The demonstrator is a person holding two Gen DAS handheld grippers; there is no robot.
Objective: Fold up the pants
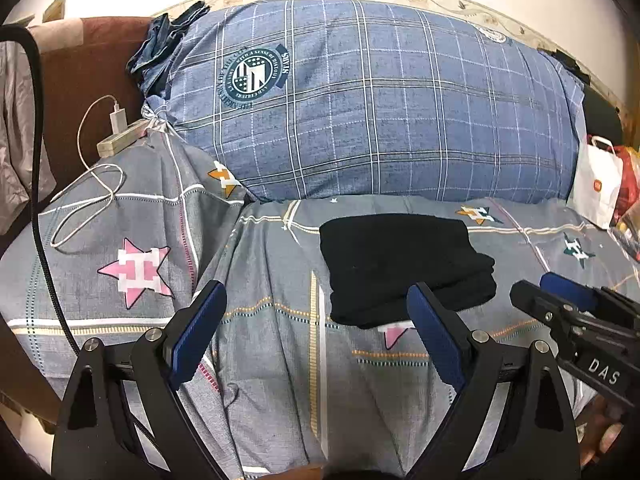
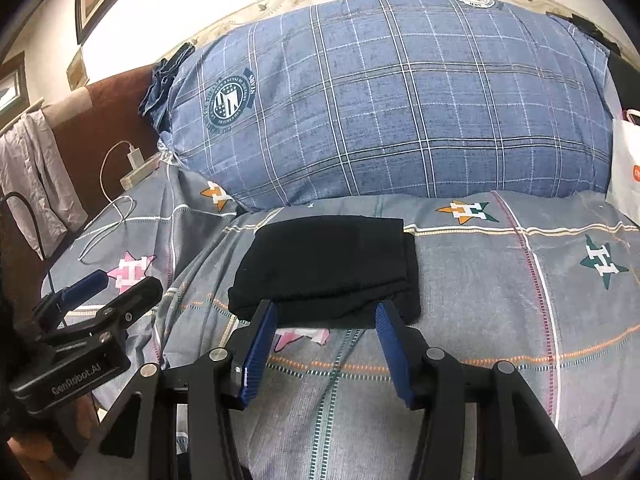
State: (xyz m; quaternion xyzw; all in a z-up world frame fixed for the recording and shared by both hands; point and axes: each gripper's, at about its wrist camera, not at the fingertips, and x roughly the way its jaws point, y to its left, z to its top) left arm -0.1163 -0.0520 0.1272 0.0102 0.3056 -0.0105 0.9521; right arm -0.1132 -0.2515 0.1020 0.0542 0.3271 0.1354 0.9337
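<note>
Left wrist view: left gripper (image 1: 316, 300) spread wide, nothing between the blue pads (image 1: 200, 328), hanging over bare quilt (image 1: 280, 360). Black pants (image 1: 404, 268) already folded into a compact stack, lying flat on the quilt just ahead and slightly right, the near edge at the right finger's tip. Right gripper (image 1: 560, 296) reaching in from the right edge, close to the stack's near corner. Judged risk: a careless sweep of that right finger catching the near edge and dragging the top layers out of square; loose quilt wrinkles underneath likely to travel with any pull. Around: big blue plaid pillow (image 1: 372, 100) right behind the stack, blocking any push away; white charger cable (image 1: 88, 200) looped on the quilt at left with its power strip (image 1: 120, 138), well apart; white paper bag (image 1: 598, 182) at far right; denim bundle (image 1: 160, 46) at the pillow's far left corner.

Right wrist view: right gripper (image 2: 326, 314) half spread, gripping nothing, the finger tips at the pants' (image 2: 324, 268) near hem, contact hard to judge. Judged risk: closing here pinching only the top fold, or grabbing quilt (image 2: 480, 300) along with cloth, and undoing the fold on lifting. Left gripper (image 2: 112, 284) low at left, apart from the stack. Pillow (image 2: 392, 100) again hard behind; cable (image 2: 116, 208) and bag (image 2: 626, 168) off to the sides, not in the way.
</note>
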